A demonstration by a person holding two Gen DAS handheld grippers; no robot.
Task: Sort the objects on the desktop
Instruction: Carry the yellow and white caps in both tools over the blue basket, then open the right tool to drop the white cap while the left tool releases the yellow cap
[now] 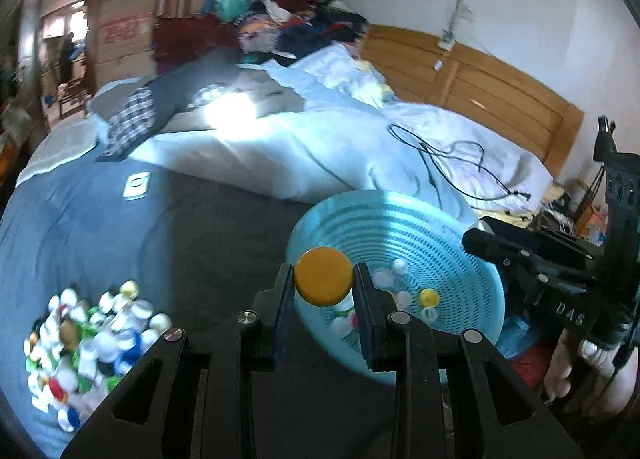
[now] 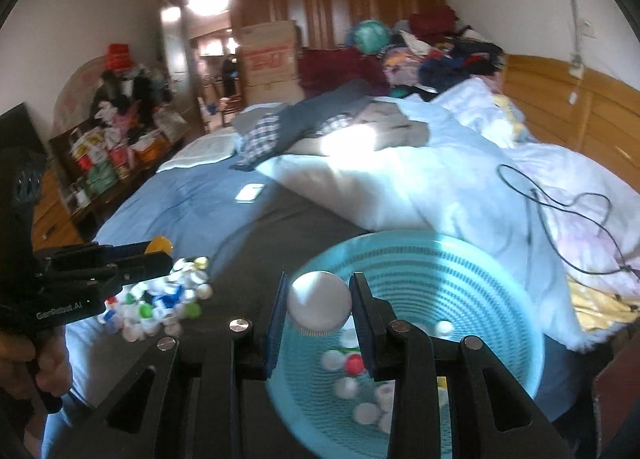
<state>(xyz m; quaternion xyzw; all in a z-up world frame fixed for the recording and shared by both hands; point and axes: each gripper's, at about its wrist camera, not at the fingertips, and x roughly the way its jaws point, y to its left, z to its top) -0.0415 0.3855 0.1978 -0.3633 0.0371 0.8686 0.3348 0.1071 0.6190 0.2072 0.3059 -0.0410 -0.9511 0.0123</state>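
My left gripper (image 1: 323,279) is shut on a yellow bottle cap (image 1: 323,275), held over the near rim of a light blue perforated basket (image 1: 420,219). Several caps lie inside that basket. My right gripper (image 2: 319,301) is shut on a white bottle cap (image 2: 319,306) above the same basket (image 2: 472,279), which holds white caps and a red one. A heap of mixed caps (image 1: 84,343) lies on the dark cloth to the left. In the right wrist view the left gripper (image 2: 158,249) shows at the left, above the cap heap (image 2: 160,299). The right gripper's body (image 1: 536,271) appears at the right of the left wrist view.
All of this sits on a bed with a blue sheet (image 1: 68,227) and a white duvet (image 1: 320,147). A black cable (image 2: 560,203) lies over the duvet near the basket. A small white card (image 1: 137,185) lies on the sheet. Clothes are piled at the far end.
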